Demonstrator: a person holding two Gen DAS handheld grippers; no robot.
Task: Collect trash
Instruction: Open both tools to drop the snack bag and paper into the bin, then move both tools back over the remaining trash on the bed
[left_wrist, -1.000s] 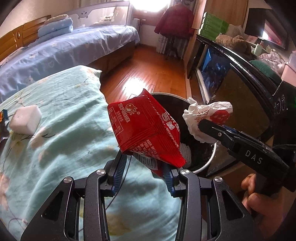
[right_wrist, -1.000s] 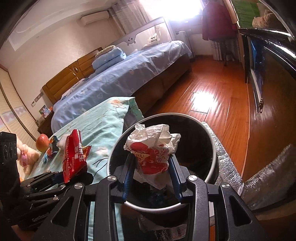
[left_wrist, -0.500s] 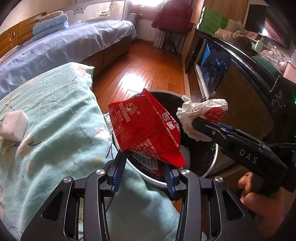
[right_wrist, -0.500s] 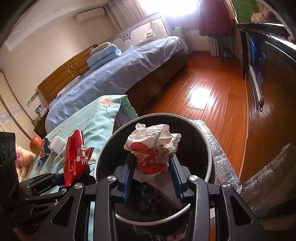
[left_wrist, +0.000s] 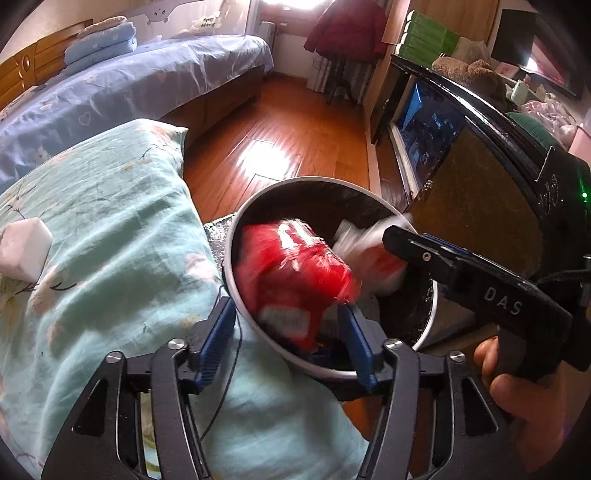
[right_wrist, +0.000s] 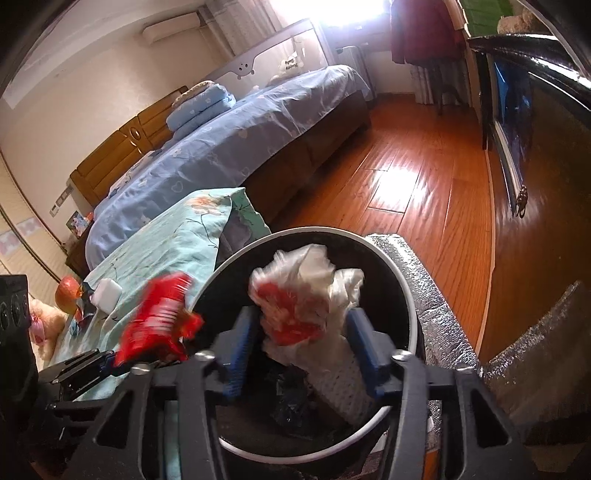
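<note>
A red snack bag (left_wrist: 295, 273) hangs blurred over the round black trash bin (left_wrist: 236, 236), loose between the widening jaws of my left gripper (left_wrist: 284, 332), whose blue pads stand clear of it. In the right wrist view, a crumpled white and red wrapper (right_wrist: 303, 295) is blurred above the bin (right_wrist: 406, 288), between the opening jaws of my right gripper (right_wrist: 301, 343), with gaps at both pads. The red bag (right_wrist: 162, 317) shows at the left there, above the left gripper (right_wrist: 85, 365). The right gripper (left_wrist: 443, 258) reaches over the bin from the right.
A teal floral quilt (left_wrist: 110, 240) lies left of the bin, with a white block (left_wrist: 26, 251) on it. An apple (right_wrist: 68, 295) sits further back. A blue bed (right_wrist: 240, 147), wood floor (left_wrist: 288, 147), black cabinet (left_wrist: 480, 166) and silver mat (right_wrist: 436, 302) surround the bin. A person's hand (left_wrist: 524, 398) holds the right gripper.
Both grippers' jaws have widened. The red bag and the wrapper, held firmly before, are now blurred and dropping toward the bin. The bin sits closer under both grippers.
</note>
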